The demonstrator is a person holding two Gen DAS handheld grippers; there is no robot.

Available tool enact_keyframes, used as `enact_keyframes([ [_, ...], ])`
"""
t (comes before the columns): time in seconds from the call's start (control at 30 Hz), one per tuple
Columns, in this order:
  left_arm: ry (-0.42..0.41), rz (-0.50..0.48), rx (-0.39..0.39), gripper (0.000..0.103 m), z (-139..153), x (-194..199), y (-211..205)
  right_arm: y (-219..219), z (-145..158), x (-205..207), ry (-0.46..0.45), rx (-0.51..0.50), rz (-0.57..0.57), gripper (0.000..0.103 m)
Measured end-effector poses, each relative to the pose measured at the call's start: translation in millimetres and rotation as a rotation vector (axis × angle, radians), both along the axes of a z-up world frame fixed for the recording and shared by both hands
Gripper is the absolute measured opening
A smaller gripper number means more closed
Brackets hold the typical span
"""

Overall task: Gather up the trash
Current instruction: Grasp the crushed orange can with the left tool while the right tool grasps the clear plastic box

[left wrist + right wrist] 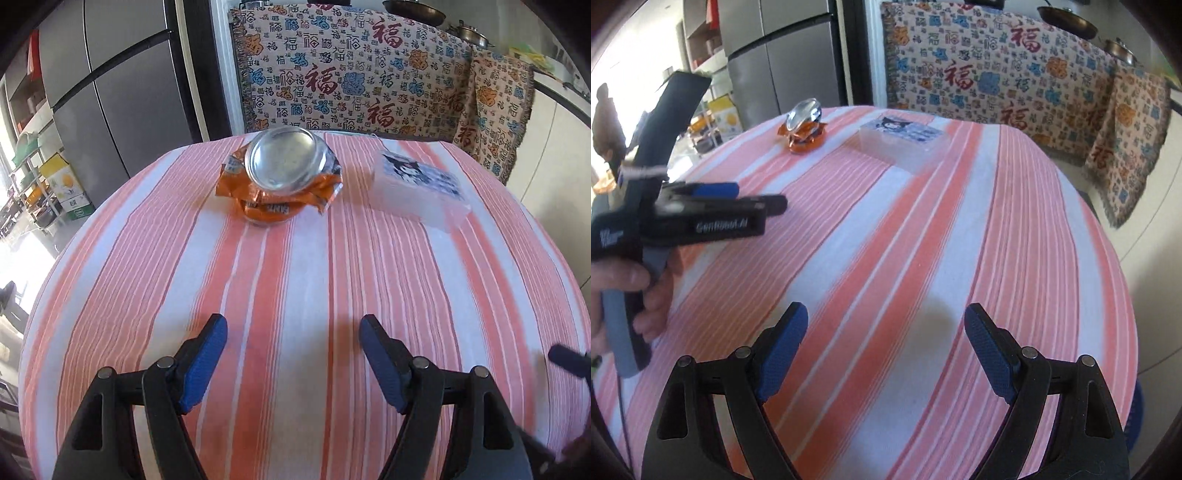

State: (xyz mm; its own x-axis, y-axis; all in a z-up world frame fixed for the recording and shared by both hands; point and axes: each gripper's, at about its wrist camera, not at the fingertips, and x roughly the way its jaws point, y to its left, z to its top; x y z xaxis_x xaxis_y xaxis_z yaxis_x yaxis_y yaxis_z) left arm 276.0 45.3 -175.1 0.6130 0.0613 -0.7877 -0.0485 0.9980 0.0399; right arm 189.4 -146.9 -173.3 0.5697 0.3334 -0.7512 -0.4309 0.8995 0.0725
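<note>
A crushed orange drink can (280,173) with a shiny silver end stands on the striped tablecloth (295,277) near the far edge; it shows small in the right wrist view as the can (804,127). My left gripper (293,325) is open above the cloth, well short of the can, with nothing between its blue pads. My right gripper (884,314) is open too, empty, over the cloth's middle. In the right wrist view the left gripper (750,197) appears at the left, held by a hand (620,291).
A clear plastic box (419,188) with a cartoon sticker lies right of the can, also seen as the box (905,138). Behind the table hangs a patterned cloth (351,70) over furniture. A grey fridge (122,74) stands at the back left.
</note>
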Motion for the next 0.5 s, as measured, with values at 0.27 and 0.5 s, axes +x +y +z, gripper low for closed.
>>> enact_keyframes([
  [0.27,0.033,0.159,-0.027,0.103,-12.2,70.3,12.0,13.7,-6.1,2.1,0.001,-0.057,0.001,0.102],
  [0.5,0.027,0.257,-0.049,0.103,-10.6,90.0,26.6,11.7,-5.3,-1.6,0.005,-0.046,0.0,0.103],
])
